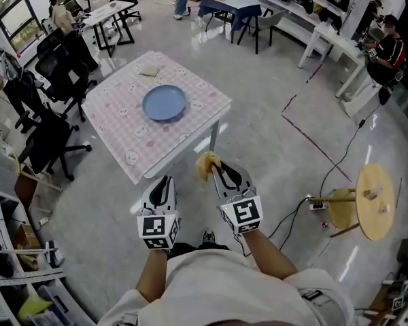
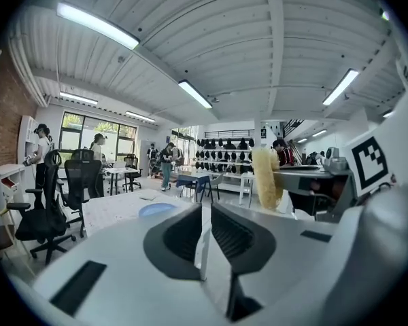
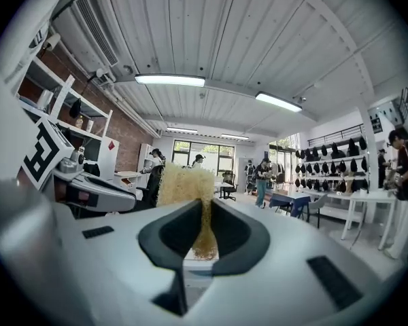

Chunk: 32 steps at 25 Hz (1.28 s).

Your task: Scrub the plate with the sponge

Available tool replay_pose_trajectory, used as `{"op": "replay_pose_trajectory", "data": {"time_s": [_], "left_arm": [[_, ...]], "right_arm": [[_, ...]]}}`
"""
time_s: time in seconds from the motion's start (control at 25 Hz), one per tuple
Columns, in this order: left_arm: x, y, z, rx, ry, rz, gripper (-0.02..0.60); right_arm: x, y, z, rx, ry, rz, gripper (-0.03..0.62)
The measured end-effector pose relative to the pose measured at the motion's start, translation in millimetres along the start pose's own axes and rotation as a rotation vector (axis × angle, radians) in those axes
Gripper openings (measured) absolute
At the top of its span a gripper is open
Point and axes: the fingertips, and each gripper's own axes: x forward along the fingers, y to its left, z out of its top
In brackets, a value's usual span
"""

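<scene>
Now, right claw [image 3: 205, 208]: we find its two jaws closed on the sponge [image 3: 184, 185]. The lower part of the sponge is squeezed thin between the dark pads, and the rest fans out above and to the left of the tips.
Sponge: yellow and coarse-textured. In the head view it sticks out past the tips of the right claw, held in the air in front of the near corner of the counter [image 1: 115, 117] and not touching it.
Left claw [image 2: 203, 209]: we read its jaws as closed with nothing between them, only a thin pale slit showing between the pads. It is held level beside the right claw, slightly nearer the body.
Marker cubes [image 1: 156, 227]: one sits at the rear of each claw, just ahead of the person's bare forearms [image 1: 260, 250].
Plate [image 1: 164, 103]: blue and round, it lies flat near the middle of the counter, well apart from both claws. Its surface looks bare.
Counter: a square top under a pink checked cloth with small pale motifs, set corner-on to us on white legs.
Beige square [image 1: 150, 70]: a flat piece at the far side of the counter, apart from the plate. We cannot tell what it is.
Office chairs [image 1: 52, 143]: black, standing to the left of the counter.
Wooden stool [image 1: 375, 202]: lying on its side on the grey floor [image 1: 272, 134], far to the right, with a white power strip [image 1: 317, 205] near it.
</scene>
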Motion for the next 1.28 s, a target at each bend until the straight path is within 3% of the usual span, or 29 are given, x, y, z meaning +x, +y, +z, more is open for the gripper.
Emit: {"op": "replay_pose_trajectory", "data": {"time_s": [0.52, 0.96, 1.28], "left_arm": [[118.5, 51.5, 10.0, -0.005, 0.027, 0.006, 0.054], [249.9, 137.8, 41.4, -0.041, 0.036, -0.028, 0.054], [293.4, 194.6, 30.5, -0.089, 0.097, 0.016, 0.052]], "right_arm": [[103.1, -58.5, -19.2, -0.011, 0.042, 0.019, 0.043], [247.9, -106.5, -17.5, -0.062, 0.098, 0.042, 0.043], [329.7, -110.5, -30.5, -0.062, 0.14, 0.112, 0.043]]}}
